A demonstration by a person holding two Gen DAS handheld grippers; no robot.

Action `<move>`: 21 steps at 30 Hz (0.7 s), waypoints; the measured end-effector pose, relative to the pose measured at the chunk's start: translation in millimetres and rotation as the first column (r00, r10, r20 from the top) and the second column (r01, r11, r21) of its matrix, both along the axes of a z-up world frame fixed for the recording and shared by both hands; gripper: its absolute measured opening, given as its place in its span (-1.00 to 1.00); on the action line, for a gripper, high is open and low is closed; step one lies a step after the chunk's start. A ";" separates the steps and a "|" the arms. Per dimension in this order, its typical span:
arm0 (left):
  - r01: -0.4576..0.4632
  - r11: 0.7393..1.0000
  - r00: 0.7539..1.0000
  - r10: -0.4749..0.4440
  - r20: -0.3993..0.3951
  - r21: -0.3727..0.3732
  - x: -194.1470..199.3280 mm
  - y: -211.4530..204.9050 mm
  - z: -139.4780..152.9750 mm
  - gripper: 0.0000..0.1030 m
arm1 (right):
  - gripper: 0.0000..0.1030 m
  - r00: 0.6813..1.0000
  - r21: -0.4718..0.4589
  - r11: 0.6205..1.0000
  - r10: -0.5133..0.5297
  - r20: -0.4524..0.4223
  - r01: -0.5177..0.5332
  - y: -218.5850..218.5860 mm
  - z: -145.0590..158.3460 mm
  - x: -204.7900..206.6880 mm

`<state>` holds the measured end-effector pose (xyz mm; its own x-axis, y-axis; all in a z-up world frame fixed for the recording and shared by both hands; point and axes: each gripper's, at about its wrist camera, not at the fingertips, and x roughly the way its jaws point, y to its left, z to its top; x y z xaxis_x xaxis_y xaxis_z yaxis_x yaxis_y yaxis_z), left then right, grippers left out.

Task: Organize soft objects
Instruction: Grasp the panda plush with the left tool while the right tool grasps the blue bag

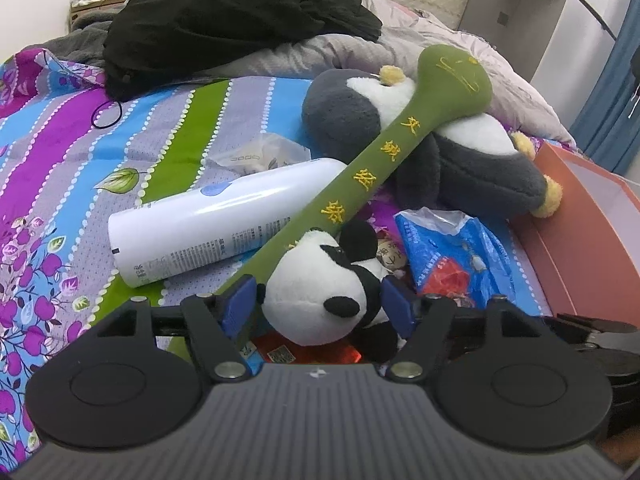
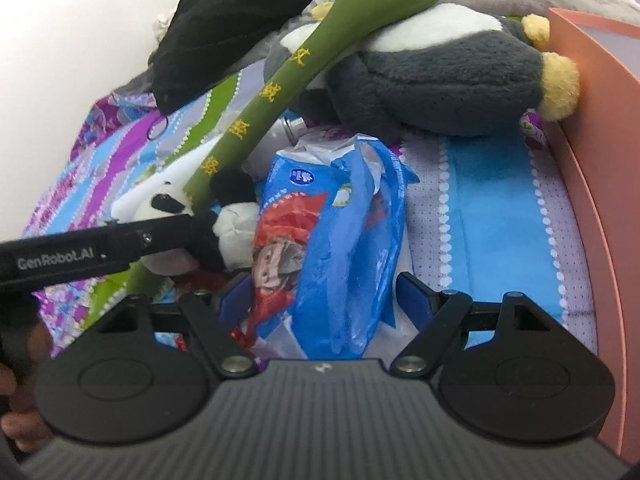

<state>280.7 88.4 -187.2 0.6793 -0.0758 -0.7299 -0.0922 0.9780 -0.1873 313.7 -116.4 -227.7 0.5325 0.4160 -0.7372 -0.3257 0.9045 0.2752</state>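
A small panda plush (image 1: 320, 296) lies on the striped bedsheet between the blue pads of my left gripper (image 1: 318, 308), which is open around its head. A long green plush stick (image 1: 384, 148) leans from the panda up onto a big grey-and-white penguin plush (image 1: 452, 152). In the right wrist view my right gripper (image 2: 326, 300) is open around a blue plastic bag (image 2: 332, 240). The panda (image 2: 168, 208), the green stick (image 2: 304, 68) and the penguin (image 2: 432, 80) show beyond it. The left gripper's arm (image 2: 100, 252) crosses at the left.
A white spray bottle (image 1: 216, 220) lies left of the stick. A black garment (image 1: 224, 20) sits on a grey quilt (image 1: 440, 48) at the back. An orange box (image 1: 584, 220) stands at the right (image 2: 592, 200). A blue bag (image 1: 452, 252) lies by the panda.
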 end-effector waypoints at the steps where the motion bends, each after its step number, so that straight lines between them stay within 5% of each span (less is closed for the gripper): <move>1: 0.000 1.000 1.000 0.000 0.001 0.005 1.0 -0.2 -0.6 0.42 | 0.55 1.000 -0.015 1.000 0.004 0.005 -0.004 1.3 -0.8 0.3; 11: 0.005 0.999 1.000 -0.006 0.009 0.034 -2.8 -3.8 2.5 0.27 | -0.14 0.998 -0.032 0.999 0.031 0.054 -0.029 0.7 10.7 -9.1; 21: -0.016 0.999 0.997 0.013 0.076 0.035 -29.1 -6.4 28.1 0.23 | -0.23 0.993 -0.046 0.999 -0.011 0.116 0.016 -16.5 36.2 -38.9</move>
<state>251.6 82.0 -159.0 0.7333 -0.0409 -0.6787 -0.0932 0.9827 -0.1598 274.7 -132.9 -191.4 0.6209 0.3745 -0.6886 -0.3406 0.9201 0.1934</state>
